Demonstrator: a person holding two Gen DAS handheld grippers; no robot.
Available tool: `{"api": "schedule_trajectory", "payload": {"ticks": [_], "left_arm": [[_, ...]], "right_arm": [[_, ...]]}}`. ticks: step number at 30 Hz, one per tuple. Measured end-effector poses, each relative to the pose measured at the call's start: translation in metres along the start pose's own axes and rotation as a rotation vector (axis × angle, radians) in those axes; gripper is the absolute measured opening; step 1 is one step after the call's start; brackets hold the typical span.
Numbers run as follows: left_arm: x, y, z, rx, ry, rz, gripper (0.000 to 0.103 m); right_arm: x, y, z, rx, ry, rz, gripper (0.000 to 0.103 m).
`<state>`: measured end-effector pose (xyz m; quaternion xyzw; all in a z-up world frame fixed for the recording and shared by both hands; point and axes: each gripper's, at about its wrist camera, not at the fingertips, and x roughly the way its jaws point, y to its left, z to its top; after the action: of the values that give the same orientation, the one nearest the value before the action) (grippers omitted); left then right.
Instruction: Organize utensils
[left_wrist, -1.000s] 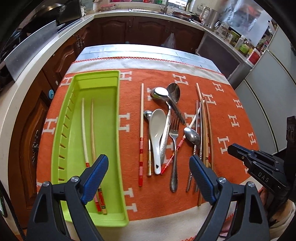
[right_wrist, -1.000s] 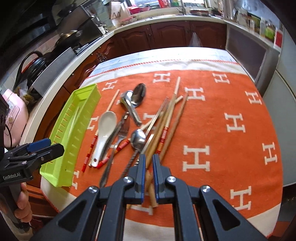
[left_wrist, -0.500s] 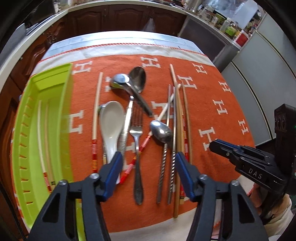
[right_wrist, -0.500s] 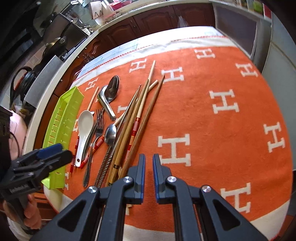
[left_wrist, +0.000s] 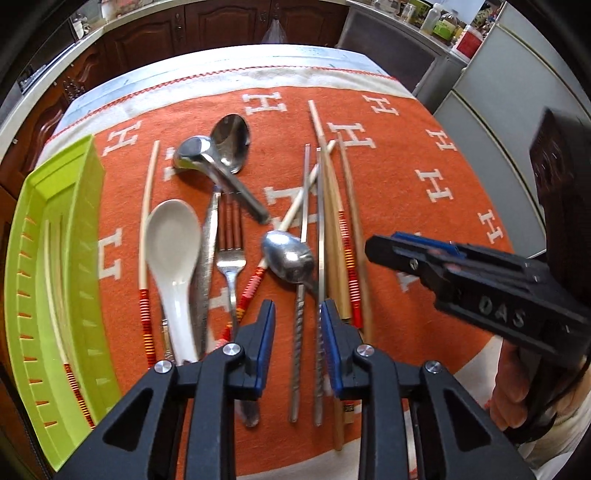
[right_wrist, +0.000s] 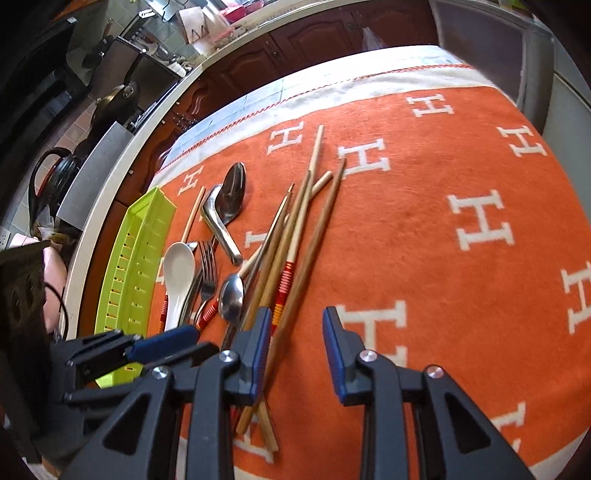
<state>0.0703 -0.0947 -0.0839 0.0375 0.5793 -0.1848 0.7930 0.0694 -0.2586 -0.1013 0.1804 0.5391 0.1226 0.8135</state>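
Observation:
A green tray (left_wrist: 85, 236) lies at the table's left and holds two pale chopsticks (left_wrist: 55, 295). Beside it lie a loose chopstick (left_wrist: 146, 221), a white ceramic spoon (left_wrist: 171, 251), a fork (left_wrist: 229, 251), metal spoons (left_wrist: 221, 155), a pair of metal chopsticks (left_wrist: 297, 350) and wooden chopsticks (left_wrist: 334, 236). My left gripper (left_wrist: 297, 347) is open, its jaws either side of the metal chopsticks' handles. My right gripper (right_wrist: 293, 350) is open above the wooden chopsticks' (right_wrist: 295, 251) near ends; it also shows in the left wrist view (left_wrist: 417, 251).
An orange cloth with white H marks (right_wrist: 443, 229) covers the table. Kitchen counters and dark cabinets (left_wrist: 221, 26) run behind it. A stove with pans (right_wrist: 114, 99) stands at the far left, and white appliances (left_wrist: 509, 92) at the right.
My left gripper moved right from over the tray and narrowed around the metal chopsticks. My right gripper went from shut to open and moved in over the wooden chopsticks.

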Motion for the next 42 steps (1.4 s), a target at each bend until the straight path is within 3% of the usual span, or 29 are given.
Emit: {"api": "schedule_trajectory", "payload": {"ticks": [4,9,18,21,23,30,42], "left_arm": [[0.000,0.009,-0.002,-0.021,0.005,0.005,0.024],[0.001,0.013,-0.002,-0.033,0.012,-0.004,0.024],[0.002,0.010,-0.002,-0.048,0.018,-0.032,0.024],[0.001,0.007,-0.003,-0.036,0.013,-0.044,0.022],[0.000,0.003,-0.005,-0.022,0.009,-0.061,0.011],[0.006,-0.009,-0.007,0.007,0.030,-0.124,0.008],[0.019,-0.018,-0.001,0.012,0.050,-0.082,0.007]], "right_arm": [[0.012,0.002,0.007,0.007,0.010,-0.027,0.028],[0.019,0.005,0.011,-0.019,0.017,-0.103,0.010],[0.024,0.022,0.012,-0.106,0.020,-0.226,0.010],[0.019,0.012,0.011,-0.054,0.022,-0.204,0.006],[0.013,0.003,0.008,-0.024,0.013,-0.196,0.006],[-0.013,-0.015,-0.008,0.031,-0.030,-0.138,0.006],[-0.017,-0.027,-0.019,0.057,-0.018,-0.071,0.006]]}}
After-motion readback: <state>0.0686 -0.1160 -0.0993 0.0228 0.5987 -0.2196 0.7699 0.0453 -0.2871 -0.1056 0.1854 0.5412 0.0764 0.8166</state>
